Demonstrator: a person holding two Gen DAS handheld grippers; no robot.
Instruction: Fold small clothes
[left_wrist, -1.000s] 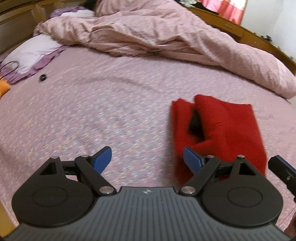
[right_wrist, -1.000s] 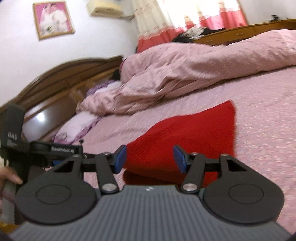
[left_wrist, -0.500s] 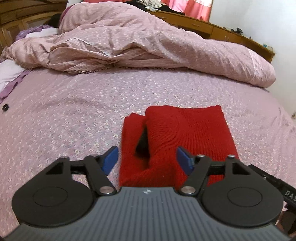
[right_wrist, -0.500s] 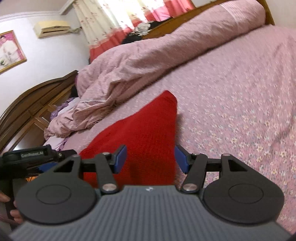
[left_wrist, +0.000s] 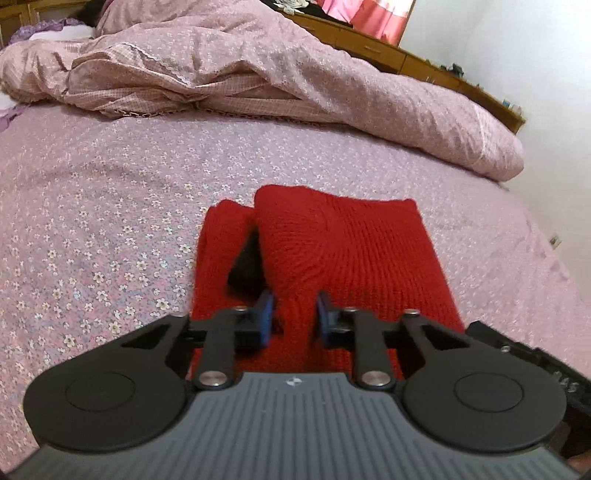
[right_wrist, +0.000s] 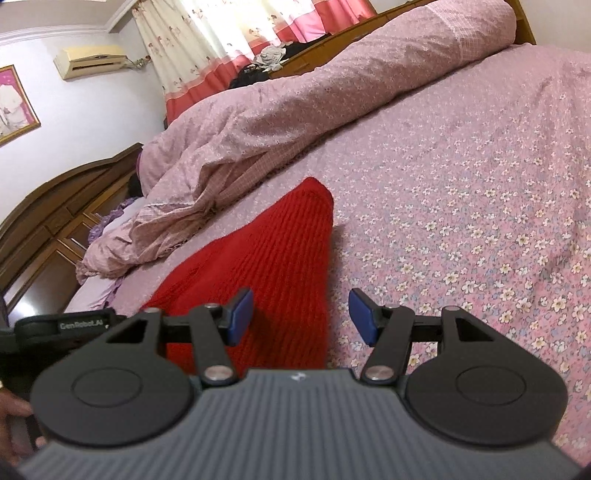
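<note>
A red knit garment lies folded on the flowered bedsheet, with a dark opening showing at its left fold. My left gripper sits at the garment's near edge. Its jaws are closing, and a ridge of red cloth is pinched between the blue pads. In the right wrist view the garment runs away to a far corner. My right gripper is open, and its pads straddle the garment's right-hand edge close above the sheet. The left gripper's black body shows at the left.
A bunched pink quilt lies across the far side of the bed. A wooden headboard and a pillow are at the left. A person's hand holds the left tool. Flowered sheet spreads to the right.
The left gripper swung right over the red garment, came down to its near edge, and its jaws narrowed from wide apart onto the cloth. The right gripper rolled and sank toward the garment's right edge.
</note>
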